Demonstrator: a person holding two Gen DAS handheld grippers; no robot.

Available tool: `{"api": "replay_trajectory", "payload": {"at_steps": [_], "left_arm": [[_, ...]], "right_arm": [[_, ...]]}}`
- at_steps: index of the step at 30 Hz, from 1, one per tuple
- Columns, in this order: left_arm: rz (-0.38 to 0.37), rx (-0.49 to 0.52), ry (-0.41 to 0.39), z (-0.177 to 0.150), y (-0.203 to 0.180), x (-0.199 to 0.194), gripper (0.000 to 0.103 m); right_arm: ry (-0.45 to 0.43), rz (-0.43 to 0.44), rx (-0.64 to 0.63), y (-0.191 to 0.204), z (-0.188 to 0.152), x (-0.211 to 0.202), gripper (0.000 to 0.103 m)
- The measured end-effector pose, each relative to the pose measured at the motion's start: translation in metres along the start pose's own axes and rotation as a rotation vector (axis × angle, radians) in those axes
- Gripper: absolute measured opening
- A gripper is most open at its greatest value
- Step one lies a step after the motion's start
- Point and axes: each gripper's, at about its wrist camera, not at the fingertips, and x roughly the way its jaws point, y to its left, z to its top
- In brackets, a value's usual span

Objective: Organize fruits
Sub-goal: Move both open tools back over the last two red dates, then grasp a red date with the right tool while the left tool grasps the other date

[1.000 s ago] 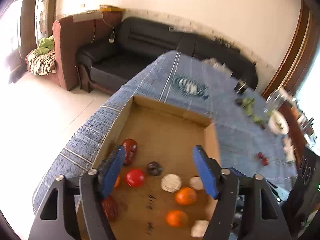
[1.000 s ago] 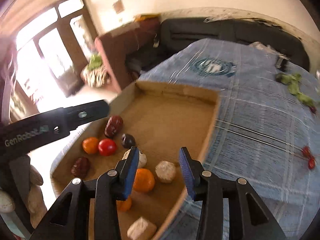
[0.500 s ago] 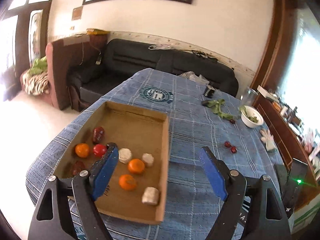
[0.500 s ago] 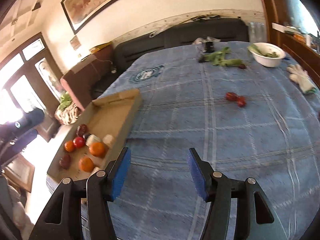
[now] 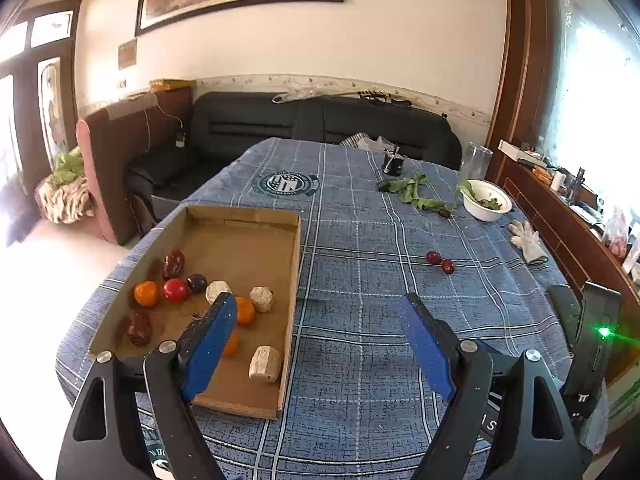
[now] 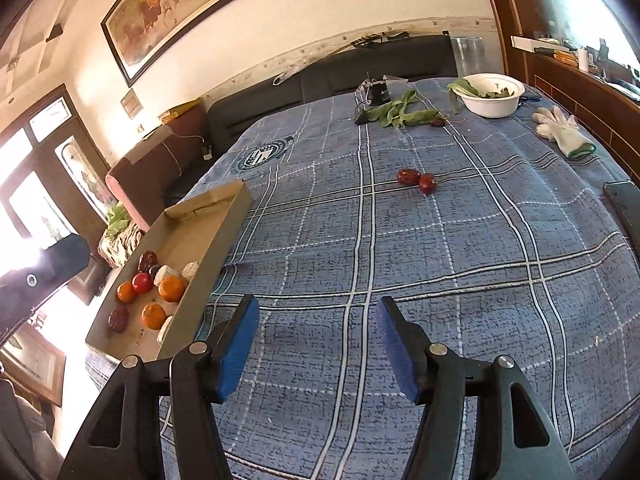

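A shallow cardboard box (image 5: 298, 264) lies on the blue plaid tablecloth and holds several fruits: oranges (image 5: 146, 293), a red tomato (image 5: 175, 290), red dates (image 5: 173, 263) and pale lumps (image 5: 264, 363). It also shows in the right wrist view (image 6: 224, 224). Two red dates (image 5: 440, 262) lie loose on the cloth to the right, also in the right wrist view (image 6: 416, 179). My left gripper (image 5: 316, 312) is open and empty, above the box's right wall. My right gripper (image 6: 316, 312) is open and empty over bare cloth, short of the two dates.
A white bowl (image 6: 490, 94) with greens, loose green leaves (image 6: 396, 114), a white glove (image 6: 562, 130) and a small dark object (image 6: 376, 94) sit at the far end. A dark phone (image 6: 626, 208) lies at the right edge. A black sofa (image 5: 320, 120) stands behind.
Both grippers have pulled back and up from the box and swung right, so that the whole table and the two loose dates came into view. Both stay open and empty.
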Motion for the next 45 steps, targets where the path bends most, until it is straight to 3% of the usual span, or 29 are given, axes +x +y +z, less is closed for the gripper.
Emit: {"api": "replay_trajectory", "payload": {"at_steps": [3, 10, 24, 34, 39, 45], "left_arm": [[0.049, 0.027, -0.012, -0.004, -0.008, 0.0, 0.089], [0.125, 0.103, -0.028, -0.012, -0.024, 0.005, 0.089], [0.092, 0.125, 0.039, -0.015, -0.031, 0.03, 0.089], [0.065, 0.079, 0.128, -0.007, -0.022, 0.07, 0.089], [-0.023, 0.047, 0.186, 0.005, -0.029, 0.095, 0.089], [-0.05, 0.039, 0.191, 0.026, -0.037, 0.116, 0.089]], "right_arm": [[-0.013, -0.01, -0.013, 0.0, -0.002, -0.004, 0.066], [-0.049, -0.054, -0.065, 0.003, -0.003, -0.01, 0.07], [-0.027, -0.069, -0.029, -0.021, 0.003, -0.003, 0.07], [-0.004, -0.146, 0.074, -0.104, 0.041, -0.011, 0.07], [0.036, -0.089, 0.035, -0.111, 0.075, 0.023, 0.068], [0.106, -0.092, -0.071, -0.102, 0.103, 0.101, 0.048]]}}
